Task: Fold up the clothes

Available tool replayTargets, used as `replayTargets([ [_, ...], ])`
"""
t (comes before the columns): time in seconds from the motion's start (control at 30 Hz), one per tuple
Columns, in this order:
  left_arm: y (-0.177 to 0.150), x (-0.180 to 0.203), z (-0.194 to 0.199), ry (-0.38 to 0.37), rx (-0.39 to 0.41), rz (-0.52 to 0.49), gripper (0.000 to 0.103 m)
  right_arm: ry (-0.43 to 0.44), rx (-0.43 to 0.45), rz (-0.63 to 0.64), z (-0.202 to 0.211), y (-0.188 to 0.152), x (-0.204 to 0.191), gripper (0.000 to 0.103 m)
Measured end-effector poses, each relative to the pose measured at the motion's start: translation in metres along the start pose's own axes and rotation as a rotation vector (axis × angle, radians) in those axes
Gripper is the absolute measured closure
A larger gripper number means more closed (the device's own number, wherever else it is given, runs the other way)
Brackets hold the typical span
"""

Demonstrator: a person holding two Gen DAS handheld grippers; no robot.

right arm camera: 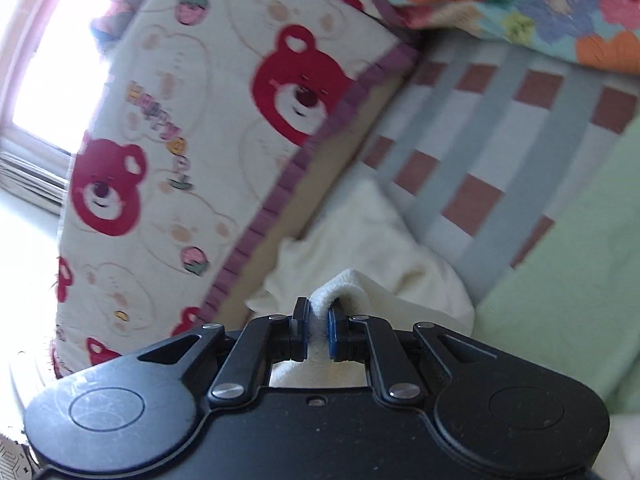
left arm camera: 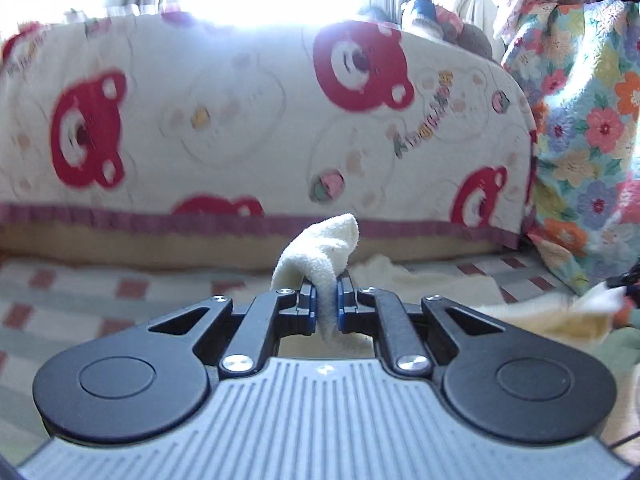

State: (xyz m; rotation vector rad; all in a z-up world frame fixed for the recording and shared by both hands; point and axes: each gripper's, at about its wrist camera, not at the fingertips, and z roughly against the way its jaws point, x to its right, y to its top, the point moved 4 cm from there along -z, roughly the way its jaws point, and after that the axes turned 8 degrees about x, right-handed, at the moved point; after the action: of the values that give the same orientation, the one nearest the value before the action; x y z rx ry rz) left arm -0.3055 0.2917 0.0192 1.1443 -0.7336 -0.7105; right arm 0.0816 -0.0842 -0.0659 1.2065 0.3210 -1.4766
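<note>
A cream fleece garment lies on the checked bed cover. My left gripper is shut on a fold of it, and a peak of cloth sticks up above the blue pads. Its other edge stretches off to the right. In the right wrist view the same cream garment is bunched against the bear-print cushion, and my right gripper is shut on a raised fold of it.
A bear-print cushion stands just behind the garment. A flowered quilt hangs at the right. The checked bed cover and a pale green cloth lie beside the garment. Stuffed toys sit behind the cushion.
</note>
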Motion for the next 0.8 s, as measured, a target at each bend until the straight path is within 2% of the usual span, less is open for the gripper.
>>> replayTargets([
  [0.1, 0.003, -0.011, -0.030, 0.033, -0.022, 0.016, 0.094, -0.013, -0.013, 0.046, -0.043, 0.017, -0.017, 0.091],
  [0.17, 0.016, -0.021, -0.061, 0.063, 0.009, 0.043, 0.095, -0.020, -0.020, 0.082, -0.074, 0.030, -0.030, 0.091],
  [0.27, 0.034, -0.040, -0.136, 0.139, 0.024, 0.113, 0.094, -0.033, -0.014, 0.142, -0.125, 0.052, -0.048, 0.089],
  [0.33, 0.019, -0.053, -0.201, 0.196, -0.066, 0.137, 0.089, -0.024, 0.040, 0.159, -0.158, 0.061, -0.051, 0.078],
  [0.37, 0.011, -0.060, -0.233, 0.225, -0.113, 0.147, 0.080, -0.018, 0.068, 0.164, -0.174, 0.065, -0.052, 0.059],
  [0.4, -0.004, -0.064, -0.260, 0.258, -0.179, 0.131, 0.074, -0.011, 0.096, 0.169, -0.190, 0.069, -0.053, 0.053],
  [0.43, -0.021, -0.064, -0.279, 0.283, -0.229, 0.088, 0.067, -0.023, 0.103, 0.205, -0.197, 0.066, -0.053, 0.052],
  [0.47, -0.036, -0.062, -0.290, 0.291, -0.262, 0.054, 0.066, -0.043, 0.101, 0.257, -0.199, 0.061, -0.052, 0.051],
  [0.5, -0.051, -0.061, -0.294, 0.296, -0.278, 0.041, 0.065, -0.064, 0.099, 0.309, -0.202, 0.055, -0.051, 0.051],
  [0.57, -0.079, -0.060, -0.287, 0.266, -0.299, 0.051, 0.057, -0.105, 0.094, 0.413, -0.207, 0.045, -0.049, 0.051],
  [0.67, -0.113, -0.060, -0.271, 0.230, -0.368, 0.023, 0.055, -0.166, 0.086, 0.569, -0.213, 0.029, -0.047, 0.051],
  [0.77, -0.129, -0.064, -0.258, 0.247, -0.385, 0.000, 0.054, -0.228, 0.078, 0.725, -0.220, 0.014, -0.044, 0.049],
  [0.8, -0.130, -0.066, -0.256, 0.239, -0.388, 0.006, 0.054, -0.239, 0.077, 0.726, -0.224, 0.015, -0.042, 0.048],
])
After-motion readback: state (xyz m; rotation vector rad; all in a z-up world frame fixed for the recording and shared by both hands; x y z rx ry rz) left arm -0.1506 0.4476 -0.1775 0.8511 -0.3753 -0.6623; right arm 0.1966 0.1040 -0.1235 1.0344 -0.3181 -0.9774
